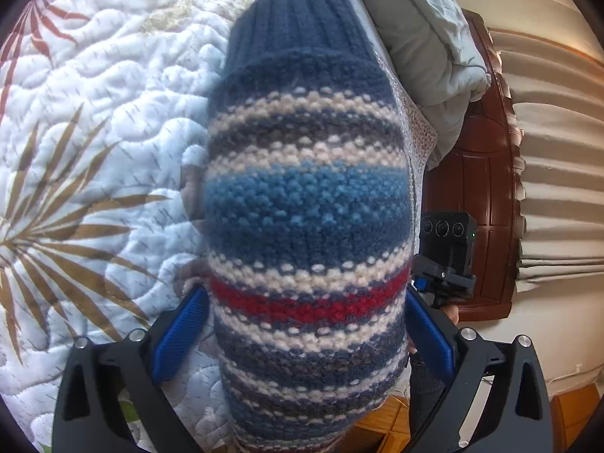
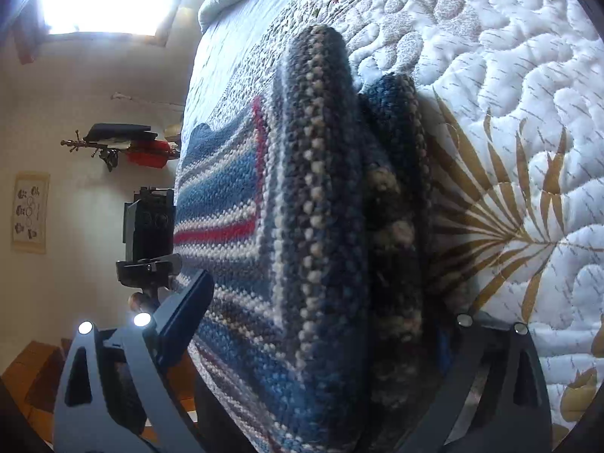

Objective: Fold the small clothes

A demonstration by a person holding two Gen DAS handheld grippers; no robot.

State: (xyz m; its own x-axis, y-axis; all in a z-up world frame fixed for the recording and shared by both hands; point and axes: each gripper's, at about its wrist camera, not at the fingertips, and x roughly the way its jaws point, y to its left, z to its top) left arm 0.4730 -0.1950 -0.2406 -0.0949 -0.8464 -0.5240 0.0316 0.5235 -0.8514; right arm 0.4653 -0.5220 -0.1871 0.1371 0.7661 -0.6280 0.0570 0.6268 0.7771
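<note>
A small striped knit sweater (image 1: pixel 307 207), navy, blue, cream and red with a ribbed navy cuff, fills the middle of the left wrist view. It lies between the blue pads (image 1: pixel 177 334) of my left gripper (image 1: pixel 307 321), which is wide open around it. In the right wrist view the same sweater (image 2: pixel 321 226) is bunched in folds on the quilt, between the fingers (image 2: pixel 188 309) of my right gripper (image 2: pixel 317 324), also open around it. The right finger there is mostly hidden by the knit. The other gripper's camera block shows in each view (image 1: pixel 447 249) (image 2: pixel 151 226).
The white quilted bedspread (image 1: pixel 94 132) with palm-leaf prints covers the bed (image 2: pixel 509 151). A grey duvet (image 1: pixel 426 49) lies at the bed's head by a dark wooden headboard (image 1: pixel 487 226). The bed's edge, wooden floor (image 2: pixel 34 373) and a wall rack (image 2: pixel 120 143) are at left.
</note>
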